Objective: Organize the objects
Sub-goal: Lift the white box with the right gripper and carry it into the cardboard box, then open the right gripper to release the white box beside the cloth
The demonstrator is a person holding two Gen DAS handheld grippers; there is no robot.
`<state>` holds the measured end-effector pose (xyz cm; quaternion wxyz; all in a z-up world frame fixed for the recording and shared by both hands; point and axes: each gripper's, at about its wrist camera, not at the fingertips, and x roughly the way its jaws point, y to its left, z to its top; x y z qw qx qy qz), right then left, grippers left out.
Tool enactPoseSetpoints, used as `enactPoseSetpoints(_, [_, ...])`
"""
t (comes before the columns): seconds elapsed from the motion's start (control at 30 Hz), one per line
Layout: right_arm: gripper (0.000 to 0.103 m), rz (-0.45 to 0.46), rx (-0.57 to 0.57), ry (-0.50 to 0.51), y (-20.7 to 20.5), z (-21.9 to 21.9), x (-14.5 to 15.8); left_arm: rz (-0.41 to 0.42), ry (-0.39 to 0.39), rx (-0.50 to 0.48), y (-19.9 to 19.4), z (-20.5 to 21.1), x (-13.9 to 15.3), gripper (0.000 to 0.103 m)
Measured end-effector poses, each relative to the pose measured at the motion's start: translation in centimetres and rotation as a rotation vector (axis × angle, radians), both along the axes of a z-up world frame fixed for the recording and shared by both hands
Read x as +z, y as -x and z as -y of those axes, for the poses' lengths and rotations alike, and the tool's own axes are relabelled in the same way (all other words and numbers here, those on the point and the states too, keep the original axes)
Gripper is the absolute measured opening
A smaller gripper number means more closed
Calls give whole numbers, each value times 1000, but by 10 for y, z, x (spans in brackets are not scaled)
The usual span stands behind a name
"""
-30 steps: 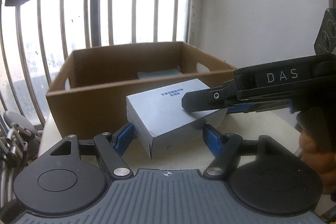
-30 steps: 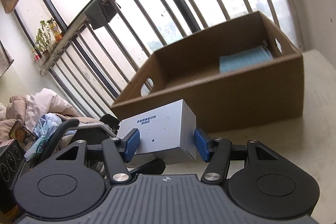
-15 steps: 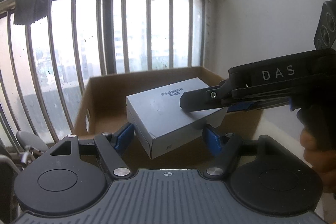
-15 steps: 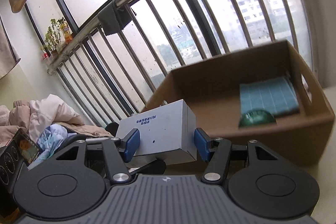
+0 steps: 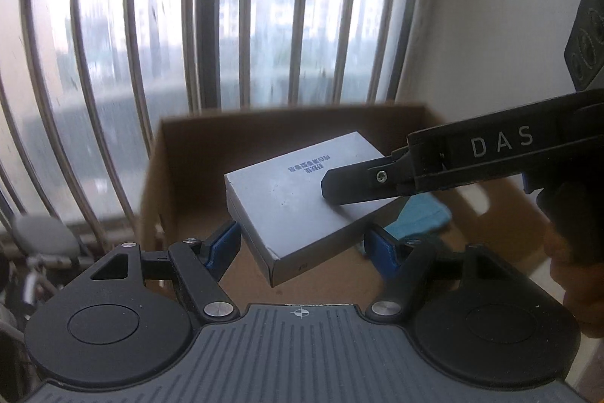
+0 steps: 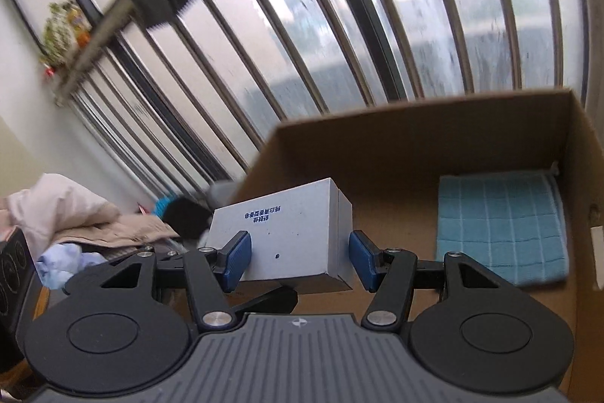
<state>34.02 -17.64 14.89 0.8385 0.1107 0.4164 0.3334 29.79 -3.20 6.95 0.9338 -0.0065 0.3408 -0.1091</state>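
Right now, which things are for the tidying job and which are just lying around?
For the job: white box, held by both the left gripper and the right gripper; cardboard box; blue cloth already inside.

Lying about: pile of clothes, window bars.

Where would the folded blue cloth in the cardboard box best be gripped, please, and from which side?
Come from above and pinch the blue cloth at its left edge. It lies flat on the floor of the cardboard box, against the right wall, so only a top approach is likely open.
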Motion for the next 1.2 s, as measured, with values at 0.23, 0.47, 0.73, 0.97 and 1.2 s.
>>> enactPoseSetpoints(0.23, [61,-230,16,47,-68,-2,-51,-272,24,9,-71,0,-30,72])
enactPoseSetpoints(0.47, [61,-367,26,105,-102,-3,-88,-491,27,-3,-107,1,-56,69])
enactPoseSetpoints(0.73, [61,-411,26,142,-104,-2,-99,-535,24,-28,-107,2,-54,82])
enactPoseSetpoints(0.97, [69,-320,5,83,-70,17,-58,-407,43,-10,-56,-4,-10,86])
enactPoseSetpoints(1.2, [78,-114,33,-77,11,67,18,-185,165,-31,52,-16,49,96])
